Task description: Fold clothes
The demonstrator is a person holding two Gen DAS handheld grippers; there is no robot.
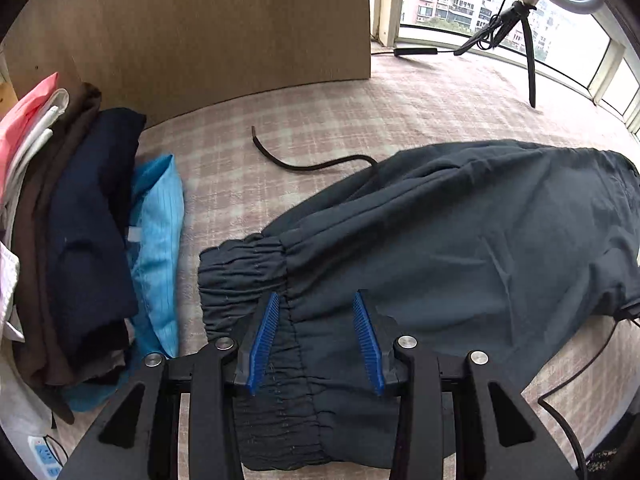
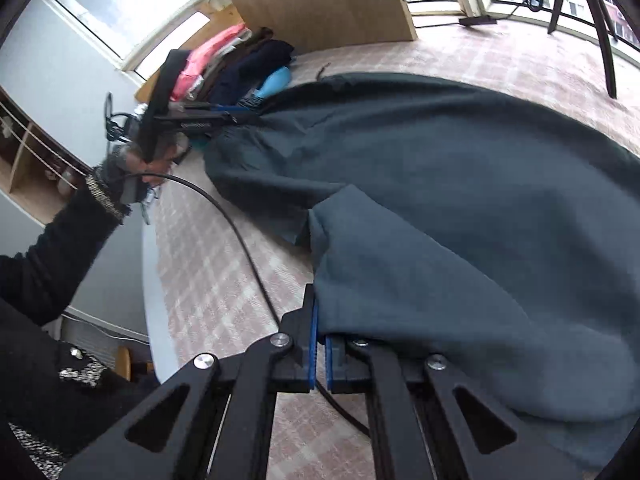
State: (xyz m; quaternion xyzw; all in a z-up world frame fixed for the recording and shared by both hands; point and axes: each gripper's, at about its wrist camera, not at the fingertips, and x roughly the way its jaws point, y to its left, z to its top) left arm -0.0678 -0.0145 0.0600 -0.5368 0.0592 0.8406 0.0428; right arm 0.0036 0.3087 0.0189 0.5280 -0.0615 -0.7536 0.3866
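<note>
Left hand-held gripper (image 1: 316, 344) was seen with its blue pads (image 1: 262, 346) spread wide apart, poised over the gathered elastic cuff (image 1: 240, 276) of a pair of dark grey trousers (image 1: 460, 240), with nothing clamped between them. Right hand-held gripper (image 2: 319, 350) was pictured with its pads nearly together, pinching an edge of the same trousers at the near side of the spread, the fabric draped over its right finger. The trousers were laid flat across a pink checked surface (image 1: 320, 120), possibly a bed, with a dark drawstring (image 1: 304, 164) trailing beyond them. A pile of folded clothes (image 1: 92, 220) in navy, brown, blue and pink was stacked at the left, beside a wooden panel (image 1: 240, 28). A black sleeve (image 2: 52, 256) was visible behind the left tool.
</note>
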